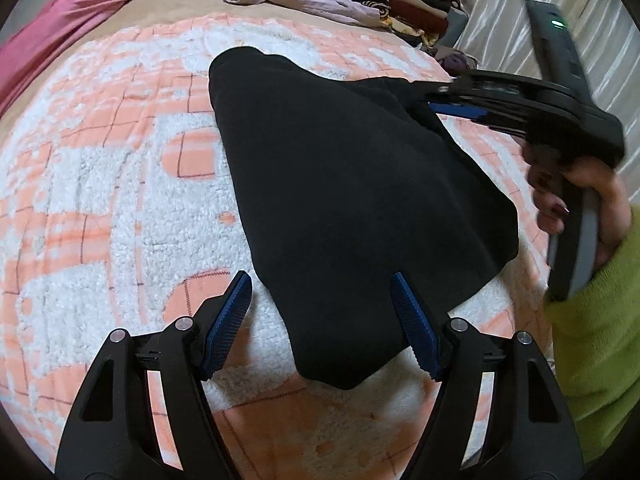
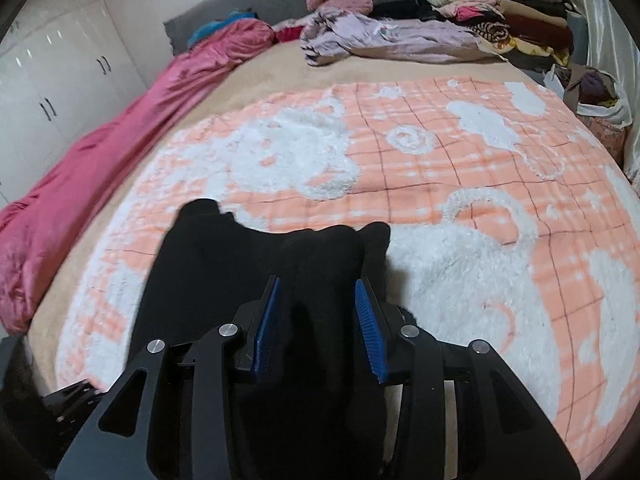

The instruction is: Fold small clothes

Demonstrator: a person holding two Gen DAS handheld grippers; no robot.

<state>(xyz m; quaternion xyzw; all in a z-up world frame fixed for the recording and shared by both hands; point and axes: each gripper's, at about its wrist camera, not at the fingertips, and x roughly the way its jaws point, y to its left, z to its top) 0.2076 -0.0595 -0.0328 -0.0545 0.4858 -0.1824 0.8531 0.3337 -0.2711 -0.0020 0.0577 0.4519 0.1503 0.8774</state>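
A black garment (image 1: 352, 200) lies on the orange and white fleece blanket (image 1: 100, 200). My left gripper (image 1: 322, 284) is open, its blue pads on either side of the garment's near corner. In the left wrist view my right gripper (image 1: 452, 106) is at the garment's far right edge. In the right wrist view the right gripper (image 2: 316, 286) has its blue pads apart, with raised black cloth (image 2: 280, 264) bunched between and under them. Whether the pads press the cloth I cannot tell.
A stack of folded clothes (image 2: 500, 4) and a loose lilac garment (image 2: 400, 36) lie at the far end of the bed. A pink quilt (image 2: 100, 152) runs along the left side. White cupboards (image 2: 52, 92) stand at the left. A bag (image 2: 596, 92) sits at the right edge.
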